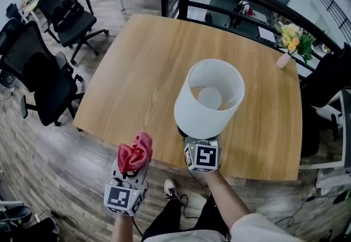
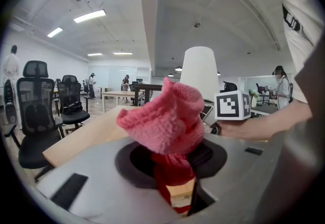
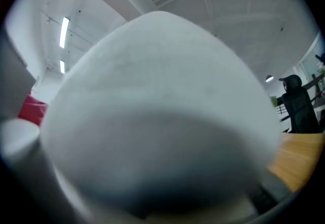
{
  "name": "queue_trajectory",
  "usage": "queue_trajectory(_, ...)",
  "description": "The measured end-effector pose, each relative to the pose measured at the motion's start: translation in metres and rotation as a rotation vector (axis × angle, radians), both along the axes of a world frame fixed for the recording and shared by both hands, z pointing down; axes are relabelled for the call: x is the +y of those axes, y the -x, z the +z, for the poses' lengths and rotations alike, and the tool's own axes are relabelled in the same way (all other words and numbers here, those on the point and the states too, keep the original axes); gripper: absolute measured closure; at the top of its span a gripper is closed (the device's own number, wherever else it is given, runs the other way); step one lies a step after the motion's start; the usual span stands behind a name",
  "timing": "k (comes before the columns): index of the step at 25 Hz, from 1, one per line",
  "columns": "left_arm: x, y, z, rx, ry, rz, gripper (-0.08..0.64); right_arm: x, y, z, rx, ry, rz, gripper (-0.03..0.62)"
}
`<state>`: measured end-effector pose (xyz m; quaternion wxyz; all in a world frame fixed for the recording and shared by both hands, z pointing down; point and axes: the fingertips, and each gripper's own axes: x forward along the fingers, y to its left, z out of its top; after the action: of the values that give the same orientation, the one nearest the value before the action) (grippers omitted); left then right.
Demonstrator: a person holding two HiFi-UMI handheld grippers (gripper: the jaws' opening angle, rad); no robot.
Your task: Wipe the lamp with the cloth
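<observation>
While the left gripper (image 1: 133,172) hovers just off the near edge of a pale, smooth wooden table (image 1: 153,71), its jaws are clamped on a pink-red cloth (image 1: 136,153). The cloth is a soft knitted fabric, bunched into a crumpled tuft above the fingertips.

On the table's near edge stands the lamp (image 1: 208,105). Its matte white shade is a tapered drum, open at the top, with a round pale bulb inside. The right gripper (image 1: 201,145) reaches in beneath the shade towards the lamp's dark base, its marker cube facing up.

The head view alone shows the layout, with the cloth left of the lamp and apart from it. It also shows black mesh office chairs (image 1: 46,82) on the plank floor and a small vase of flowers (image 1: 290,43) at the far corner.

The left gripper view shows the cloth's looped weave close up, pinched low between the jaws.

The right gripper view is filled by the shade's blurred underside, with a sliver of red cloth at its left. It does not show how far that gripper's fingers stand apart.
</observation>
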<state>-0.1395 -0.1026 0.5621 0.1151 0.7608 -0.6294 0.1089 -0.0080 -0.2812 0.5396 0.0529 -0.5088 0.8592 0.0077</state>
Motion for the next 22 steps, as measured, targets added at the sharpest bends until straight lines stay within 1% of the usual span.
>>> queue_trajectory(3,-0.014,-0.005,-0.025,0.008,-0.057,0.001,0.390,0.007,0.001,0.006,0.060,0.048,-0.095,0.517)
queue_trajectory(7,-0.044,-0.017,-0.090,0.044,-0.194,0.028,0.390,0.028,-0.008,0.020,0.102,0.133,-0.205,0.483)
queue_trajectory(9,-0.062,-0.022,-0.127,0.064,-0.255,0.033,0.390,0.044,-0.020,0.029,0.131,0.185,-0.237,0.482)
queue_trajectory(11,-0.082,-0.029,-0.159,0.096,-0.293,0.040,0.390,0.056,-0.040,0.035,0.190,0.230,-0.239,0.482)
queue_trajectory(13,-0.102,-0.036,-0.184,0.117,-0.305,0.064,0.390,0.064,-0.068,0.032,0.220,0.271,-0.214,0.482)
queue_trajectory(16,-0.127,-0.047,-0.210,0.105,-0.305,0.146,0.390,0.073,-0.104,0.009,0.204,0.305,-0.185,0.482)
queue_trajectory(19,-0.147,-0.059,-0.218,0.111,-0.291,0.270,0.390,0.077,-0.120,-0.031,0.161,0.276,-0.194,0.482)
queue_trajectory(22,-0.156,-0.067,-0.216,0.153,-0.274,0.371,0.393,0.080,-0.126,-0.069,0.151,0.232,-0.183,0.482)
